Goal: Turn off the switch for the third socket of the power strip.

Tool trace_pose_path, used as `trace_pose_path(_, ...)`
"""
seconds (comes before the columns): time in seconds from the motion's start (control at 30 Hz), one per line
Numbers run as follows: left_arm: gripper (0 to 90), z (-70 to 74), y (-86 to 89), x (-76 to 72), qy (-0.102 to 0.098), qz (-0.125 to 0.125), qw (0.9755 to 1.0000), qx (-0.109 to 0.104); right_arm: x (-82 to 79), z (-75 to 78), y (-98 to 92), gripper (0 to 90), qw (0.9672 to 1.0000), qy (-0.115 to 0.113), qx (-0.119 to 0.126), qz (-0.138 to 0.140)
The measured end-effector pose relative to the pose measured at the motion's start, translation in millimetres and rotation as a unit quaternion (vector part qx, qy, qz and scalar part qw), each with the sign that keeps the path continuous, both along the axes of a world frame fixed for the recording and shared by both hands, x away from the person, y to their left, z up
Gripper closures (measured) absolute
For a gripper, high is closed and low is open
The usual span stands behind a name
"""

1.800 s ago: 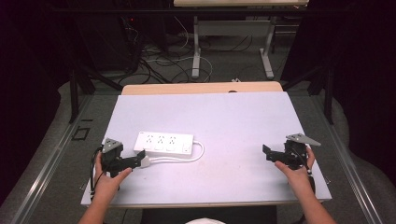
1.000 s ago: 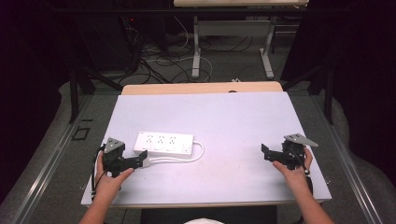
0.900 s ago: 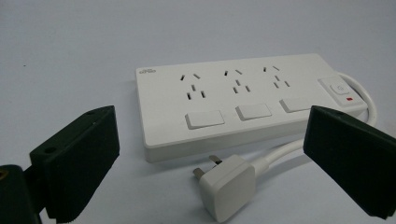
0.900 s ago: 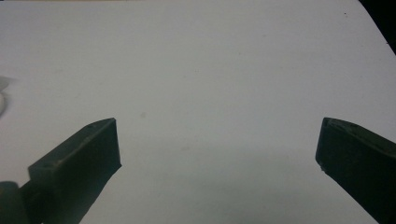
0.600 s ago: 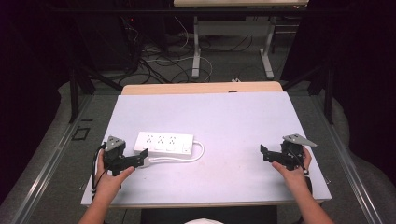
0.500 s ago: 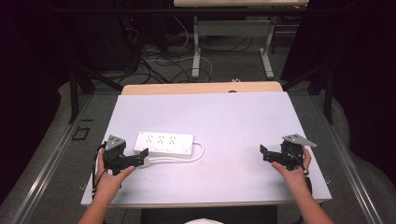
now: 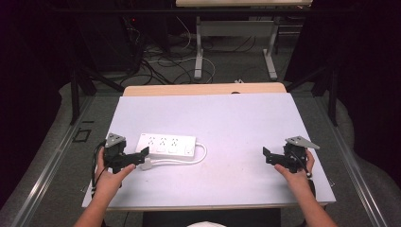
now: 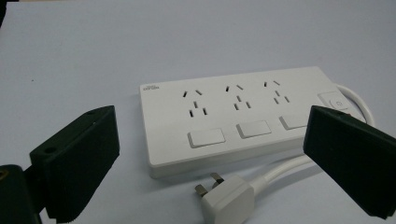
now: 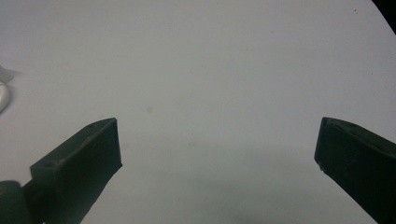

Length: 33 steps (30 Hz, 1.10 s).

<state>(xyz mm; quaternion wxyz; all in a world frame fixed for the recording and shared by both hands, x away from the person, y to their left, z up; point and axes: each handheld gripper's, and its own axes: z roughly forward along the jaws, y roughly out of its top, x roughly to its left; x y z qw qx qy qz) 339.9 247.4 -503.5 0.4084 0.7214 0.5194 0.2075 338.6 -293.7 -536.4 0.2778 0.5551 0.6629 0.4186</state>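
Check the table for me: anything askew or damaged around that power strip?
Nothing stands out. The power strip lies flat and intact, its plug loose beside it, cord looped tidily. Both grippers are open.

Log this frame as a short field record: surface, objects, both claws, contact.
surface: white table top, wooden edge at the far side
power strip: white power strip, three sockets, flat on the table
plug: white plug lying loose on the table in front of the strip, pins up, not in a socket
cable: white cable looping from the strip's end round to the plug
left claw: left claw open, jaws either side of the plug, no contact
right claw: right claw open over bare table, holding nothing
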Motion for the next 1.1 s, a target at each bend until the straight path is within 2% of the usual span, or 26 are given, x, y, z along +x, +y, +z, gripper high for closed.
trace_pose_path(0.13, 3.6, 1.7, 0.4, 2.5, 0.0, 0.002, 1.0, -0.001, -0.8, 0.9, -0.4, 0.0, 0.9999, 0.01, -0.001, 0.002)
trace_pose_path(0.17, 3.6, 1.7, 0.4, 2.5, 0.0, 0.002, 1.0, -0.001, 0.0, -0.1, 0.1, 0.0, 1.0, 0.002, 0.001, 0.001)
trace_pose_path(0.3, 3.7, 4.3, 1.1, 4.8, 0.003, 0.006, 1.0, -0.002, -0.7, 0.9, -0.6, 0.0, 0.9999, 0.01, 0.0, 0.004)
trace_pose_path(0.63, 4.7, 10.0, 5.3, 12.0, 0.024, 0.012, 0.9996, -0.006, 0.1, -0.6, -0.4, 0.0, 1.0, 0.005, 0.001, 0.003)
trace_pose_path(0.67, 4.7, 9.4, 5.0, 13.0, 0.019, 0.015, 0.9997, -0.01, 0.2, -0.7, -0.1, 0.0, 1.0, 0.005, 0.001, 0.002)
trace_pose_path(0.77, 4.9, 11.0, 6.4, 14.7, 0.028, 0.015, 0.9995, -0.006, 0.5, -0.9, -0.3, 0.0, 1.0, 0.005, 0.0, 0.002)
trace_pose_path(0.93, 5.3, 11.7, 7.7, 17.4, 0.031, 0.018, 0.9994, -0.004, 0.6, -1.3, -0.2, 0.0, 1.0, 0.005, 0.002, 0.002)
trace_pose_path(0.97, 5.3, 13.0, 8.5, 18.3, 0.041, 0.018, 0.999, -0.002, 0.4, -1.3, 0.1, 0.0, 1.0, 0.007, 0.003, 0.0)
trace_pose_path(1.1, 5.5, 13.6, 9.6, 20.0, 0.042, 0.02, 0.9989, -0.002, 0.4, -1.7, 0.1, 0.0, 1.0, 0.008, 0.004, 0.001)
